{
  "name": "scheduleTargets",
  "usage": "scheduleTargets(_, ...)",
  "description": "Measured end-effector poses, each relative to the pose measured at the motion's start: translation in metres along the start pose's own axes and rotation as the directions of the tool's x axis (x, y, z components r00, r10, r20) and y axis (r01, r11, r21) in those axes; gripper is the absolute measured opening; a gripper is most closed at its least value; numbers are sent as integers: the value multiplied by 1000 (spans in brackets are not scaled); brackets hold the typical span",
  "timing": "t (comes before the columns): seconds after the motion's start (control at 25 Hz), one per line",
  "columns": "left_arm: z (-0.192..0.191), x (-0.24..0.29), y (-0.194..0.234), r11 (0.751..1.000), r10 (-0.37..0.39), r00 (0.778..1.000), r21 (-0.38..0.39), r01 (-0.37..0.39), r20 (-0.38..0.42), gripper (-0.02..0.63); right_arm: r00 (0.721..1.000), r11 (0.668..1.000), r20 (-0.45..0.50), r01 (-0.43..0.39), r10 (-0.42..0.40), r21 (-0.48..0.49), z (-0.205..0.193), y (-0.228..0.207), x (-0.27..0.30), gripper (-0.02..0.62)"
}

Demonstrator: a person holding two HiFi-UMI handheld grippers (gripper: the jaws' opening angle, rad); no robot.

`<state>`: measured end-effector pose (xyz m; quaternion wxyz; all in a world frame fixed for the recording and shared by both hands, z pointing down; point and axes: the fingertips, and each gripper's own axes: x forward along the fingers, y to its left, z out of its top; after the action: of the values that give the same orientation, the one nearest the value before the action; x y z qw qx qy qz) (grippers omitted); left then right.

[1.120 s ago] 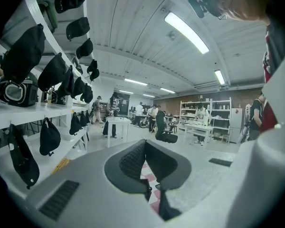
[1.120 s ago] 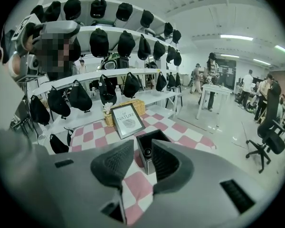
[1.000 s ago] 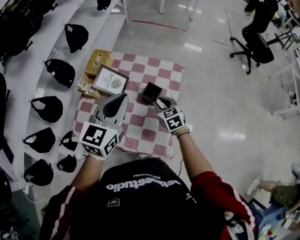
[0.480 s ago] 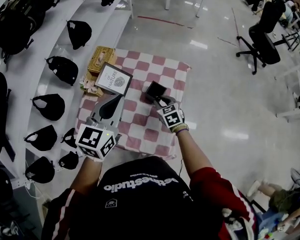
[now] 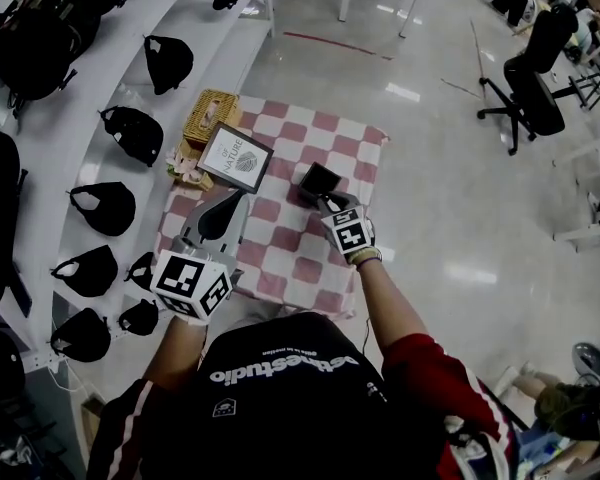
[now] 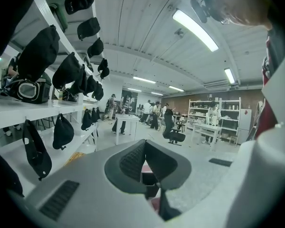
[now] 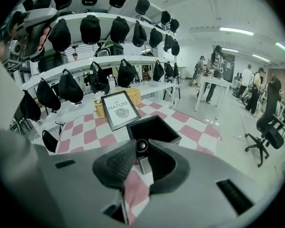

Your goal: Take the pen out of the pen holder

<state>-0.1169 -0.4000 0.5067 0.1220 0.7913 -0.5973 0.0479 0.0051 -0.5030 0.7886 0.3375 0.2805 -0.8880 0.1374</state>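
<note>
The right tool [image 7: 141,151], jaws just closing, pinches the pen [image 7: 141,145] top at the black pen holder [image 7: 156,127] near edge. The left tool [image 6: 143,145] is pinched closed.

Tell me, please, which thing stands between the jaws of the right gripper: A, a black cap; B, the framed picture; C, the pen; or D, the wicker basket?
C: in the right gripper view the pen, its round black top showing, stands between the jaws of the right gripper, which have just been closing onto it, in front of the black pen holder.
</note>
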Motion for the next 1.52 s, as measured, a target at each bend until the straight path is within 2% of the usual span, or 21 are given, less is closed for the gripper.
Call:
scheduleTargets(0.24, 2, -11, 5, 1000, 1, 1000, -7, -1, 11, 5, 999, 999, 12, 36, -36, -9, 4, 0, -7, 80)
scheduleTargets(0.64, 13, -26, 11, 1000, -29, 999, 1, 29, 28, 5, 993, 996, 69, 94, -94, -2, 31, 2, -27, 80)
scheduleTargets(1.28, 44, -48, 9, 995, -95, 992, 32, 93, 81, 6, 968, 981, 160, 192, -194, 29, 85, 4, -87, 80)
scheduleTargets(1.52, 60, -51, 3, 991, -130, 984, 37, 127, 125, 6, 949, 970, 201, 237, -242, 48, 101, 4, -126, 80)
